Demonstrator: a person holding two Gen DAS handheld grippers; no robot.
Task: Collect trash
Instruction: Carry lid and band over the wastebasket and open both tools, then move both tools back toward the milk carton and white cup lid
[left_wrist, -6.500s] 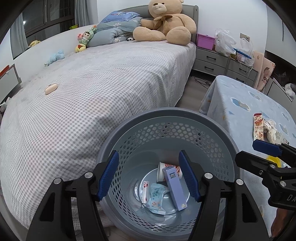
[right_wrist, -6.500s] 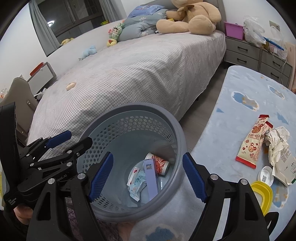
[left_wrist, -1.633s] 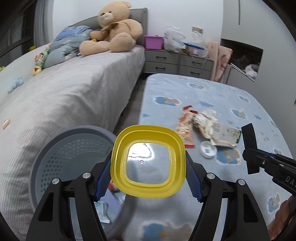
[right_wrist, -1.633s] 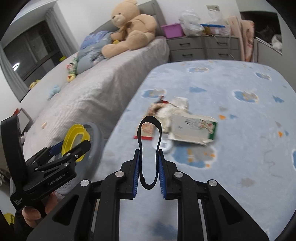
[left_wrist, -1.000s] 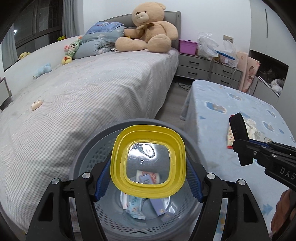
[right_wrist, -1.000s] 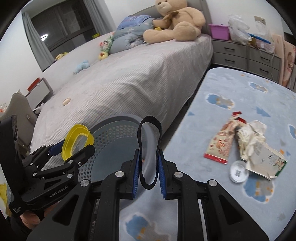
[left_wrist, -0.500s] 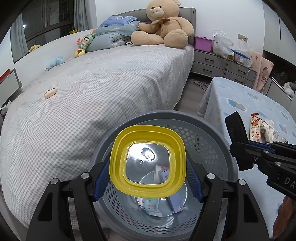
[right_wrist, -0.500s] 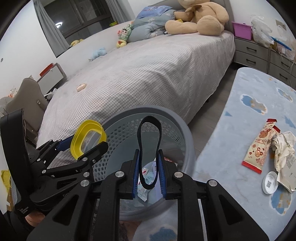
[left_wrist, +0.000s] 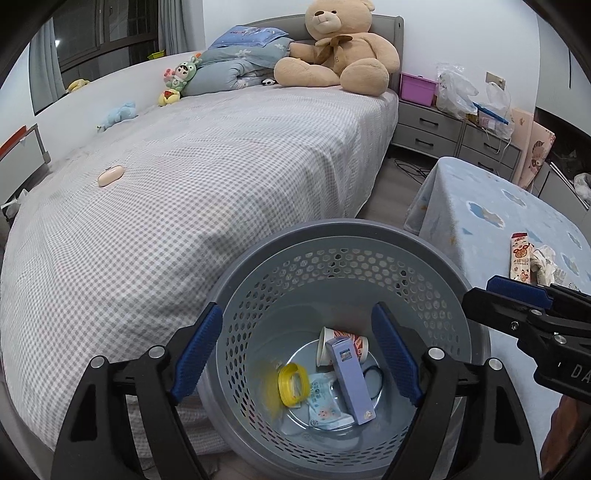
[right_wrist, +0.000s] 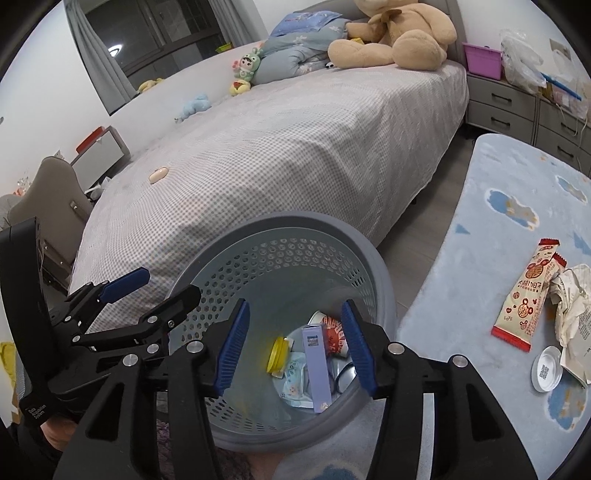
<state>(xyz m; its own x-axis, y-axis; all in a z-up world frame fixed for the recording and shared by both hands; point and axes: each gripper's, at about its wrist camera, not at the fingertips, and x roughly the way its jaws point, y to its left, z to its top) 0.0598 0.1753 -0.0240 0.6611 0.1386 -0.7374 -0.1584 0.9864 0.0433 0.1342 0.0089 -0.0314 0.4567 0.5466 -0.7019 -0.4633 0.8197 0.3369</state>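
A grey perforated trash basket (left_wrist: 347, 236) (right_wrist: 373, 266) stands between the bed and the table. Inside lie a yellow lid (left_wrist: 293, 379) (right_wrist: 277, 355), a black ring (left_wrist: 372, 376) (right_wrist: 344, 373), a purple box (left_wrist: 351, 373) (right_wrist: 316, 365), a paper cup (left_wrist: 325, 341) and a wrapper (left_wrist: 325, 402). My left gripper (left_wrist: 297, 356) is open and empty above the basket. My right gripper (right_wrist: 295, 345) is open and empty above it too. On the table lie a red snack wrapper (right_wrist: 526, 299), crumpled paper (right_wrist: 572, 310) and a white lid (right_wrist: 546, 373).
A bed (left_wrist: 203, 166) with a checked cover fills the left, with a teddy bear (left_wrist: 340, 48) and small toys at its head. A table with a blue cloud cloth (right_wrist: 517, 206) is on the right. Grey drawers (left_wrist: 443, 129) stand at the back.
Both grippers opened over the basket. The yellow lid dropped from the left one and the black ring from the right one; both now lie in the basket.
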